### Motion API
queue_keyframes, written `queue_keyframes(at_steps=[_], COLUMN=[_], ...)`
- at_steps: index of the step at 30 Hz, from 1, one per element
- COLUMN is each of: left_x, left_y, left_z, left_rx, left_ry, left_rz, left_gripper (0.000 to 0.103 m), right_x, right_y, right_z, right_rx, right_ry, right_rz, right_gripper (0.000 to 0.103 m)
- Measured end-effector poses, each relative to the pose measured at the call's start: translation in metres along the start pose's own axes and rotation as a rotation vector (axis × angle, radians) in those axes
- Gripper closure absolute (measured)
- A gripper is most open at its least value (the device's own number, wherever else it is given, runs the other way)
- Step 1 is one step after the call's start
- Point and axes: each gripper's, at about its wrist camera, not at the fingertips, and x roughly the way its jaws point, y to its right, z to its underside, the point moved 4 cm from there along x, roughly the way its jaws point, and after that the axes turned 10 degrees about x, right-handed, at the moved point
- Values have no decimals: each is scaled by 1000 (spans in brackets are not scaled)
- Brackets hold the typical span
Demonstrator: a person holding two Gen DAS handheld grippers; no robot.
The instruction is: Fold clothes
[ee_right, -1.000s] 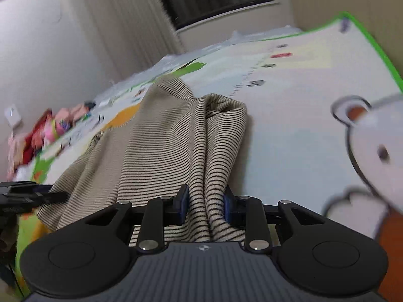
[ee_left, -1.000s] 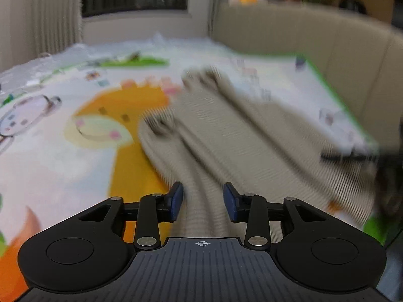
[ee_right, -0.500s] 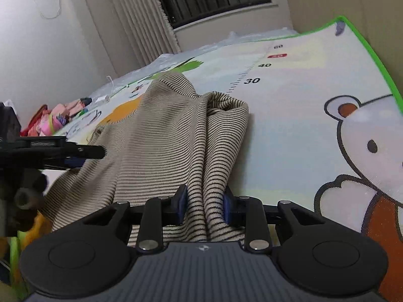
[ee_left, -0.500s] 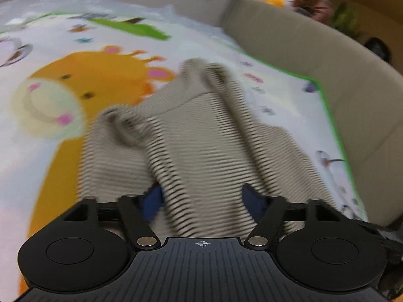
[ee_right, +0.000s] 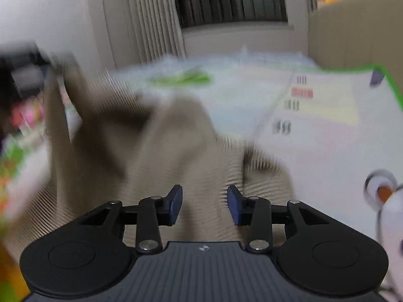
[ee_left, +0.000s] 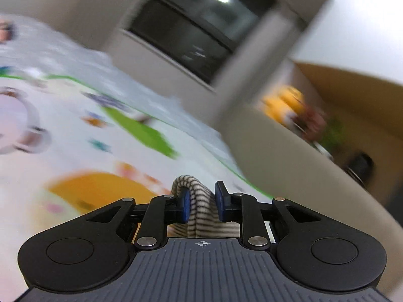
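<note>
The beige garment with thin dark stripes (ee_left: 201,217) is bunched into a fold between the blue pads of my left gripper (ee_left: 201,197), which is shut on it and tilted, held above the mat. In the right wrist view the same garment (ee_right: 176,138) spreads blurred across the play mat, and one part is pulled up toward a dark blurred shape at the upper left (ee_right: 22,75). My right gripper (ee_right: 203,200) hangs over the cloth with its jaws opening. Cloth lies between and under the pads, which stand clear of it.
A cartoon play mat (ee_left: 75,125) with a green border covers the floor. A beige sofa (ee_left: 289,173) runs along its right side, with a yellow plush toy (ee_left: 284,103) on it. A dark window (ee_left: 201,32) and curtains (ee_right: 141,17) are at the back. Pink items (ee_right: 25,113) lie far left.
The left gripper has shut on a fold of the garment, risen and rolled, so its view now tips up toward the window. The right gripper has let go of the fold it pinched.
</note>
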Motion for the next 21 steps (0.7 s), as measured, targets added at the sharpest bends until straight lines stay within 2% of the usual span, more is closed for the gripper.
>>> queue_keyframes(at_steps=[2,4,6,7,8,10,13,15,17,21], left_x=[-3,1,4,4,-1,-12,-28,-38,-44,-14], left_y=[-38,-62,-83,-91,-95,-103,-114,-108,-92,-38], left_z=[2,18,36,44,43,41,38,27,18,10], left_rx=[-84,-137,-188,-210,-212,-215,-218,-192,-126,118], left_ry=[-44,-124,-196,-223,-215,-199,-173,-135,-105,-118], left_rz=[-38,-66,-90,-100,-104,-111,-121,-119,-112,-123], left_gripper=[81,81,74,66,47,19,16,14,10,8], right_x=[1,0,3,3,1,-4,-18,-22,-11,29], right_y=[-2,-3,-6,-9,-10,-15,-33,-49,-68,-95], right_z=[4,1,1,1,0,-7,-27,-46,-53,-39], right_rx=[-28,-41,-74,-94,-106,-122,-161,-197,-227,-330], right_ry=[20,7,-9,-10,-10,1,68,110,107,50], right_rz=[-5,-25,-11,1,13,28,20,-5,-26,-7], right_gripper=[63,63,63,63,63,61,59,48,28,25])
